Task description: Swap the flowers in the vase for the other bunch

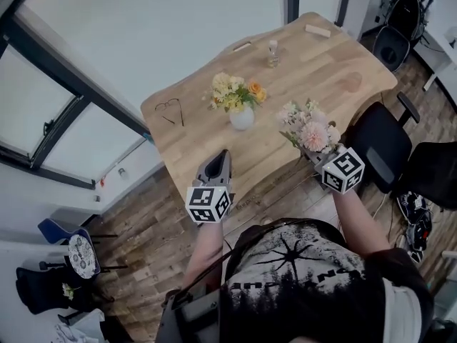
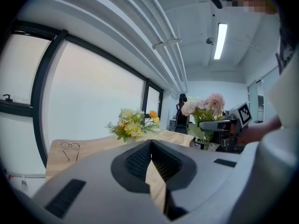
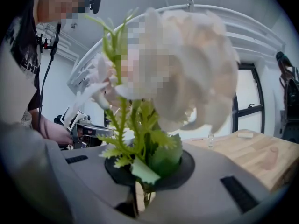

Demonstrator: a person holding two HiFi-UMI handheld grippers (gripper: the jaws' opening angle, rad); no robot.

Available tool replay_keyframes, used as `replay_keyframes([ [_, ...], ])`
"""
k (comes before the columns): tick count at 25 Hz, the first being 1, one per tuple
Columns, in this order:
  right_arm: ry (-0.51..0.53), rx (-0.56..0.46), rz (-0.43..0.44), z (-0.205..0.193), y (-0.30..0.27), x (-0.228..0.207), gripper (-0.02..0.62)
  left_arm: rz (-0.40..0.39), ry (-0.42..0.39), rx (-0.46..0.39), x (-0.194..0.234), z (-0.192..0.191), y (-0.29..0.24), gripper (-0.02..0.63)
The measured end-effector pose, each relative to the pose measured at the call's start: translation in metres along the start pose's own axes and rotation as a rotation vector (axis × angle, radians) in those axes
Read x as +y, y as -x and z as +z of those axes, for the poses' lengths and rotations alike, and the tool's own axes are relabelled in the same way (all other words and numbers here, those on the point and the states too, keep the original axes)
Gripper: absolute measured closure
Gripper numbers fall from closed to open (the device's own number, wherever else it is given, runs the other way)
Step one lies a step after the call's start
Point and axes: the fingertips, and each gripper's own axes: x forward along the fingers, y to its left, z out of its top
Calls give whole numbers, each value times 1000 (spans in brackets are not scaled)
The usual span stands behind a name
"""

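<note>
A small white vase (image 1: 242, 118) stands mid-table holding a yellow and orange bunch (image 1: 234, 92), which shows in the left gripper view as the yellow bunch (image 2: 131, 123) ahead of the jaws. My right gripper (image 1: 318, 158) is shut on the stems of a pink and white bunch (image 1: 309, 126), held upright over the table's near right edge; its blooms (image 3: 177, 73) fill the right gripper view above the green leaves (image 3: 149, 153). My left gripper (image 1: 216, 167) is shut with nothing in it, over the near table edge, below the vase.
The wooden table (image 1: 335, 63) carries spectacles (image 1: 170, 110) at its left end, a small glass bottle (image 1: 273, 53), a wooden block (image 1: 318, 31) and a beige cup (image 1: 353, 83). Black office chairs (image 1: 385, 145) stand to the right. Windows run along the left.
</note>
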Motion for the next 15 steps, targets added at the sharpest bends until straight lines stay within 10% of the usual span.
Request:
replay_keyframes([
  [15,-14,3,-68,5,-17,-18,557,-41,-3,-2,26,5,-37,591],
])
